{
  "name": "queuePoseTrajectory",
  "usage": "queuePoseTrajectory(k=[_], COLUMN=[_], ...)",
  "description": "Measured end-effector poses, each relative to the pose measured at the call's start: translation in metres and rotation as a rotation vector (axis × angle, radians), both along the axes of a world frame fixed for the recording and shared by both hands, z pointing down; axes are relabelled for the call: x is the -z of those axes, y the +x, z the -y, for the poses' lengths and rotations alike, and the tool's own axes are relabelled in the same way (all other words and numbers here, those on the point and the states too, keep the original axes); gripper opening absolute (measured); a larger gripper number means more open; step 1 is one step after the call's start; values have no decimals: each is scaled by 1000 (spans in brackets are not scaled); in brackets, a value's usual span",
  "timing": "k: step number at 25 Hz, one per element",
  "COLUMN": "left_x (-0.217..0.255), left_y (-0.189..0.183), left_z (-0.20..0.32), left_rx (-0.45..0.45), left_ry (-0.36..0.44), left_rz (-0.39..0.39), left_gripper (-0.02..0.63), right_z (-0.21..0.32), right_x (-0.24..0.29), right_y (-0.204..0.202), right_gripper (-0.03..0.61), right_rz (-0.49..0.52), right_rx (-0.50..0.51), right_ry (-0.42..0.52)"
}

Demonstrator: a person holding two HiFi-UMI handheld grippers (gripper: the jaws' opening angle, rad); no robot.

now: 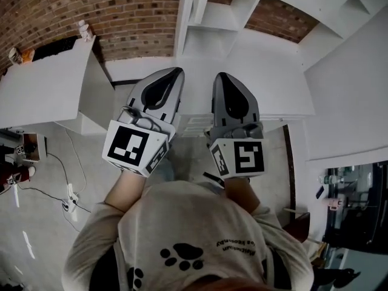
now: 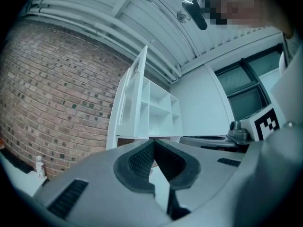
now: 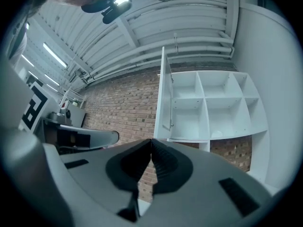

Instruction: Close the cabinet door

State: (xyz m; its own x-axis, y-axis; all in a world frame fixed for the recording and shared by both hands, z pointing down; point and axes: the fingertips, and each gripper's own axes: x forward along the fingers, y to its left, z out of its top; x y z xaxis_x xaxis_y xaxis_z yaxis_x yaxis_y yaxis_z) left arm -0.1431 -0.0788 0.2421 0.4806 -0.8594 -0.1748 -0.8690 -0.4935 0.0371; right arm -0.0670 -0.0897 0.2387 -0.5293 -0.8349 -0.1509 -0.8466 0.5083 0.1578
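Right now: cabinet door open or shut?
Open. The cabinet door stands swung out, edge-on to the right gripper view, leaving the white shelf compartments exposed.

I am looking along the right gripper [image 3: 151, 143], whose jaws are meeting at the tips with nothing between them. Beyond them a white cabinet [image 3: 222, 108] with open shelf compartments is showing against the brick wall [image 3: 123, 110]. The cabinet door [image 3: 164, 96] is standing wide open, turned edge-on toward me at the cabinet's left side. At the left the left gripper [image 3: 87, 137] is pointing the same way, its marker cube [image 3: 32, 109] facing me. Strip lights [image 3: 54, 56] are glowing overhead.
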Motion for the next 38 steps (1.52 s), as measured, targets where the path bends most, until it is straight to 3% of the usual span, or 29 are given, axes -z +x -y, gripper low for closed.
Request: queuePoseTrajectory(k=[8,13,23,26,38], left_x=[24,41,73,81,100], left_y=[-22,-29,-26,-22,-19], left_z=[65,94,126,133,150], left_rx=[-67,-125,-254,-276,-306], left_ry=[36,74,94,100,126], left_rz=[-1,6,31,39,27], left_gripper=[9,9,8,9,9], right_z=[61,91,108,111,133], right_x=[29,51,89,100,126], right_y=[-20,-25,-37,-41,-59], right_gripper=[11,11,14,110,126], right_rz=[34,0,8,11,13], right_rx=[-25,-77,-87,-77,-38], right_ry=[42,71,65,64,54])
